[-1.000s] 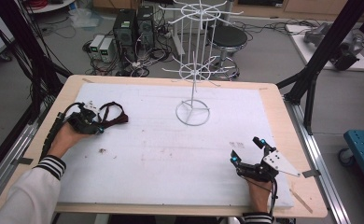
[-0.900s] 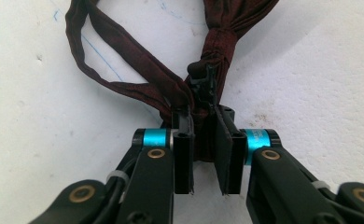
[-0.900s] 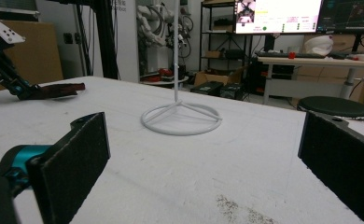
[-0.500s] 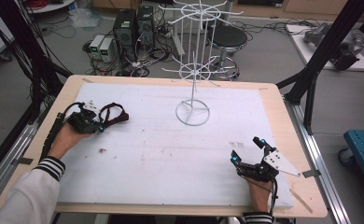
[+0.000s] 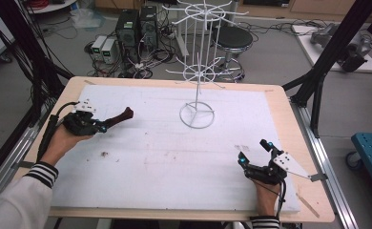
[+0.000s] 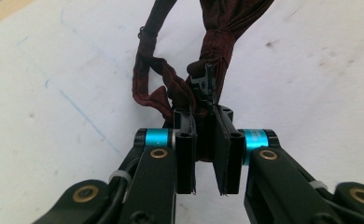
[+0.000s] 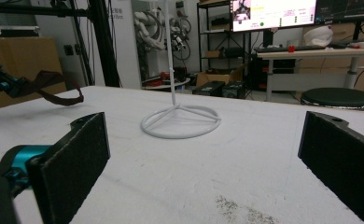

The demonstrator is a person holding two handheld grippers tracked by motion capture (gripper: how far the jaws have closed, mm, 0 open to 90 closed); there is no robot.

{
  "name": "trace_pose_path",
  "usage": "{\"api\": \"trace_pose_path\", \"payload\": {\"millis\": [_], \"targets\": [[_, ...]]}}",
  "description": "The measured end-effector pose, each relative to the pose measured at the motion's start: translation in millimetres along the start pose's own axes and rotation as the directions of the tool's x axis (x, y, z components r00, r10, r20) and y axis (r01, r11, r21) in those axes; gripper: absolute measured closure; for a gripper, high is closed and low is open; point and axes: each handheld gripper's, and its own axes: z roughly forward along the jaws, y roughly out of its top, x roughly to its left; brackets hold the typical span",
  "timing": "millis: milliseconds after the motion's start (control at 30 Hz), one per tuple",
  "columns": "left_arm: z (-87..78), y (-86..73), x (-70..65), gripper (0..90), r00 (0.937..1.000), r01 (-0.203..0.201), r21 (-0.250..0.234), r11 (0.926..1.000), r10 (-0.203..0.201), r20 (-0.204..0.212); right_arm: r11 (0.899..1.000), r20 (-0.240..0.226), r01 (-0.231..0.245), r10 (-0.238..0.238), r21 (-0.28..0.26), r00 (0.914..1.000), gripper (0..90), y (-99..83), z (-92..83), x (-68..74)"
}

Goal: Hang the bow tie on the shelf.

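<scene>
Left gripper view: fingers (image 6: pixel 208 140) pinch dark-red scrunchie (image 6: pixel 217 42)

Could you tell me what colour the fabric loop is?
Dark maroon fabric loop, clearest in the left gripper view.

We find the bench (image 5: pixel 141 186) open throughout; the white wire rack (image 5: pixel 197 71) obstructs its far edge, mid-width.

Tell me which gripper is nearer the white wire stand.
Right, by a little. The right gripper sits open, toward the person from the white wire stand; the left gripper, gripping the dark red scrunchie, is off to its left.
</scene>
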Motion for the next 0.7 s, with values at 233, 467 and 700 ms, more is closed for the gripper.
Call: {"api": "trace_pose_path", "payload": {"millis": [233, 467, 700], "targets": [[-12.2, 4.0, -8.0, 80.1, 0.995, 0.011, -0.087, 0.9961, -0.003, 0.1, 1.0, -0.048, 0.006, -0.006, 0.0, 0.9988, 1.4, 10.3, -0.6, 2.0], [-17.1, 8.3, -19.0, 80.1, 0.9874, 0.009, -0.129, 0.9916, 0.012, 0.158, 1.0, -0.158, 0.029, -0.027, 0.006, 0.987, 1.4, 33.5, 7.1, 8.8], [-18.3, 16.1, -33.3, 80.1, 0.9709, 0.01, -0.175, 0.9845, 0.032, 0.237, 0.995, -0.264, 0.095, -0.082, 0.034, 0.9611, 1.4, 54.9, 17.9, 20.8]]}}
